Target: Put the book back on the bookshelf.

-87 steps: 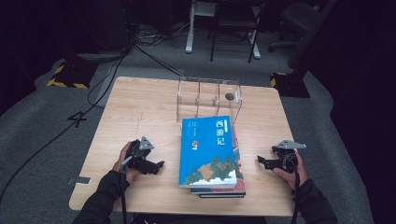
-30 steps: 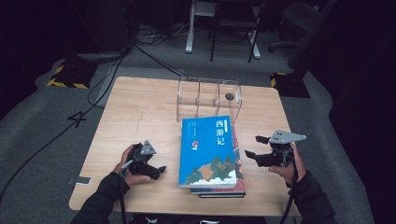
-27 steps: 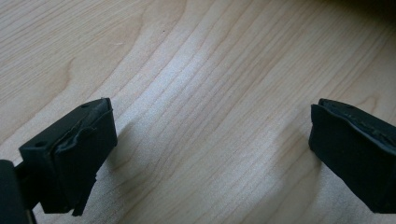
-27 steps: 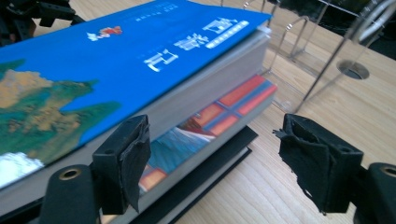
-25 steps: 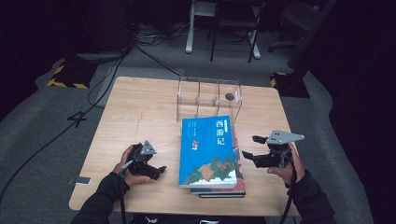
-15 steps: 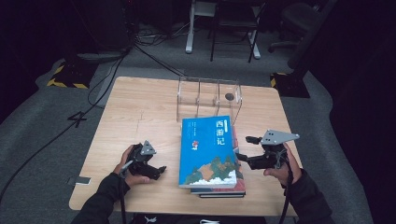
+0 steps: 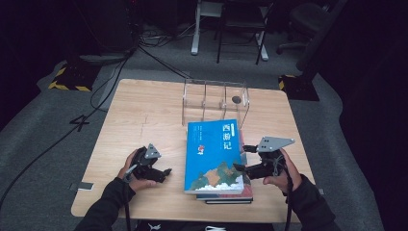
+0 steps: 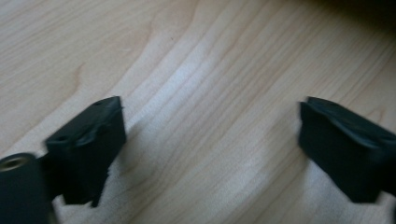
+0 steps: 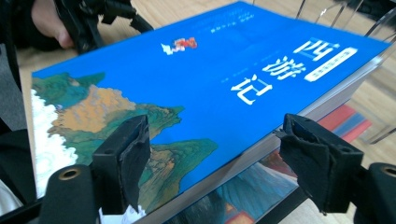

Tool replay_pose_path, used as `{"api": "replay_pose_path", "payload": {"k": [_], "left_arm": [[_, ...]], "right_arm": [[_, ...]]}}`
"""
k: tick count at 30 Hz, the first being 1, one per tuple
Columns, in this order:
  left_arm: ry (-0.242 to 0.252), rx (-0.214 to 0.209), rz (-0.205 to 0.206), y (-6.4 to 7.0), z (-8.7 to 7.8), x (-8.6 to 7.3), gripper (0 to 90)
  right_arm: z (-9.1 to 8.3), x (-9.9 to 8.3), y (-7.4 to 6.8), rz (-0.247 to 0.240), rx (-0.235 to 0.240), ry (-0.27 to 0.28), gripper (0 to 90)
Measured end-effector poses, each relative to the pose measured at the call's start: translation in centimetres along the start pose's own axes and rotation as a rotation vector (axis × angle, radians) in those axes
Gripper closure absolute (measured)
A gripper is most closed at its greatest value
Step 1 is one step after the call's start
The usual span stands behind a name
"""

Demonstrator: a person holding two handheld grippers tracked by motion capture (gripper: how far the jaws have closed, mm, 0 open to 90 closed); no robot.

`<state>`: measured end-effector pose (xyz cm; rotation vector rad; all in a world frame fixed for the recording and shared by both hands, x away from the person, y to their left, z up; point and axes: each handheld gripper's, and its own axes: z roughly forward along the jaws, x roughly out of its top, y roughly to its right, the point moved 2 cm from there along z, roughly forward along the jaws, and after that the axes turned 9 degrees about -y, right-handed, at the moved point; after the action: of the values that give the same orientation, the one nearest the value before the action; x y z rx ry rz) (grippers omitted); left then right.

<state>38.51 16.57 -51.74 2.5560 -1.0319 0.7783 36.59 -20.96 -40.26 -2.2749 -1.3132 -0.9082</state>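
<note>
A blue-covered book (image 7: 214,154) lies on top of a short stack of books (image 7: 228,196) at the front middle of the wooden table (image 7: 139,115). My right gripper (image 7: 240,157) is open at the stack's right edge. In the right gripper view its jaws (image 9: 215,154) straddle the long edge of the blue book (image 9: 210,70), one over the cover and one beside it, above a red-and-blue book (image 9: 345,123) underneath. My left gripper (image 7: 162,175) rests on the table left of the stack. It is open over bare wood (image 8: 210,70) with nothing between its fingers (image 8: 88,144).
A clear plastic rack (image 7: 215,96) with upright dividers stands behind the books, with a small dark thing (image 7: 236,99) in its right compartment. Chairs and cables are on the floor beyond the table's far edge. The other hand and gripper (image 9: 93,18) appear past the book.
My right gripper has moved left from the table's right side to the edge of the book stack. The left gripper has hardly moved.
</note>
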Motion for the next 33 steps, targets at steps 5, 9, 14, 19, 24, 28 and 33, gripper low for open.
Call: {"api": "replay_pose_path", "payload": {"k": [5, 9, 14, 19, 24, 28, 33], "left_arm": [[0.033, -0.002, 0.021, -0.5, 0.8, 2.2, 19.8], [0.047, -0.012, 0.036, -0.7, 1.5, 4.2, 22.5], [0.048, -0.008, 0.031, -1.1, 2.6, 5.7, 24.4], [0.047, -0.014, 0.027, -1.3, 3.5, 6.5, 28.0], [0.071, -0.010, 0.026, -1.5, 3.8, 7.3, 29.9], [0.076, -0.013, -0.011, -1.8, 4.0, 7.4, 30.1], [0.081, -0.023, -0.025, -2.1, 4.2, 7.5, 30.5]], "right_arm": [[2.3, -0.1, 0.8, 0.042, 0.033, -0.073, 15.7], [2.8, -0.2, 1.5, 0.075, 0.080, -0.084, 13.1], [3.8, -0.3, 2.8, 0.134, 0.172, -0.111, 3.1], [4.2, -0.3, 3.1, 0.129, 0.212, -0.112, 2.5], [4.2, -0.2, 3.0, 0.112, 0.197, -0.106, 2.7], [4.0, 0.1, 2.7, 0.088, 0.165, -0.108, 2.9], [3.8, 0.5, 2.3, 0.034, 0.127, -0.068, 6.7]]}}
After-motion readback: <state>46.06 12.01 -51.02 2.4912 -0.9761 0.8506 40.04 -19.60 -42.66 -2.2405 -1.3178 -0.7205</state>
